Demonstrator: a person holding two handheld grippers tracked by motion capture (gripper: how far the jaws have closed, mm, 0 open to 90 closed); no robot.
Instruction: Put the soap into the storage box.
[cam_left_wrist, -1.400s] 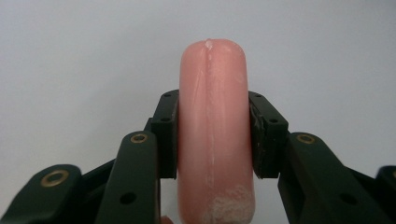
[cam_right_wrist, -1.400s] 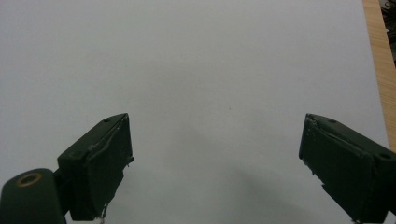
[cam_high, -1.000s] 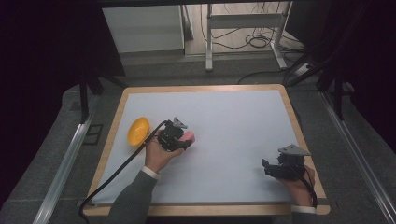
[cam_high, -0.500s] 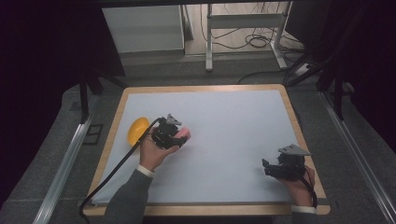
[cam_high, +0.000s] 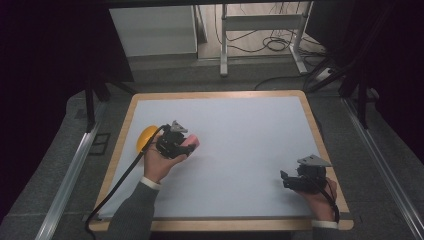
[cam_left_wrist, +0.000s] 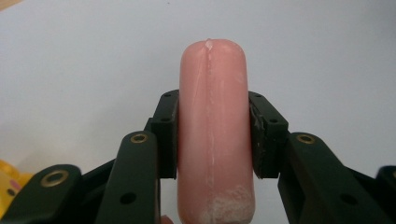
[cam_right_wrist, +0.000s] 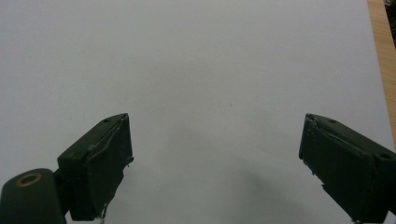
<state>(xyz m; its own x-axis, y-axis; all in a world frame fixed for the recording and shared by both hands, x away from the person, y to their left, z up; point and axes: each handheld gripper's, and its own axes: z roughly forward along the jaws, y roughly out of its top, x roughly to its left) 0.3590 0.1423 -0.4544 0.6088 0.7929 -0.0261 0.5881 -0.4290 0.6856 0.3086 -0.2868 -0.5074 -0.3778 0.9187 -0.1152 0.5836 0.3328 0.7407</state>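
Two jaws of left gripper (cam_left_wrist: 212, 135) clamped on pink sausage (cam_left_wrist: 212, 130) at mid-length, both pads pressed against its sides. Sausage long axis aligned with jaws, rounded tip pointed away from camera, seam seen along top. Sausage (cam_high: 190, 142) held above left part of white table (cam_high: 240, 130), yellow object (cam_high: 146, 138) just beside it. Right gripper (cam_right_wrist: 215, 163) jaws spread wide, nothing between, white surface beneath; seen near table's right edge (cam_high: 292, 181). Wooden rim bordered by grey floor, dark room, cables behind.
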